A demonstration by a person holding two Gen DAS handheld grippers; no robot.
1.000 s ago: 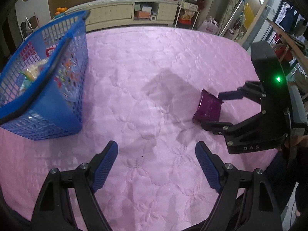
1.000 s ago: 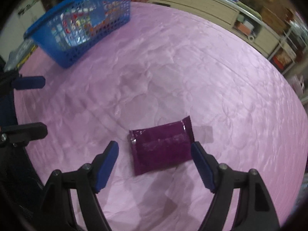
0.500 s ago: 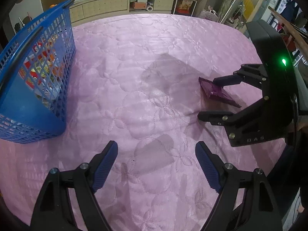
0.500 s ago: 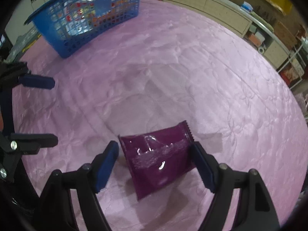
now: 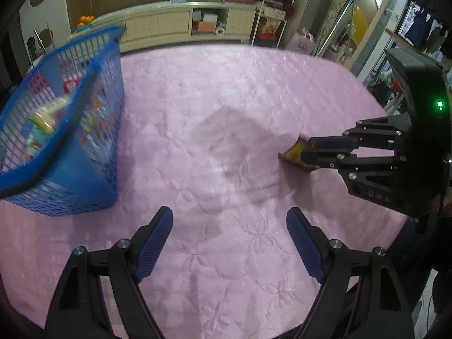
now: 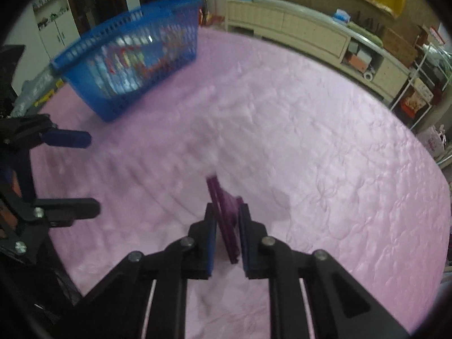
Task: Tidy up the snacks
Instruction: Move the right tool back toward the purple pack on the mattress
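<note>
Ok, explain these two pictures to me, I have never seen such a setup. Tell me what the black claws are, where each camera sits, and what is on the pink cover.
There is no robot here: a person carries a two-finger clamp in each hand, and each clamp has a wide-angle camera looking out along its fingers. One picture is from the left clamp, the other from the right.

The left gripper stands open and empty over the pink quilted cover. The right gripper is closing its jaws on a purple snack packet, which stands on edge between the pads; from the left view you see it from the side.

The blue basket on the cover already holds other snacks. Behind it stands a cream cabinet.
</note>
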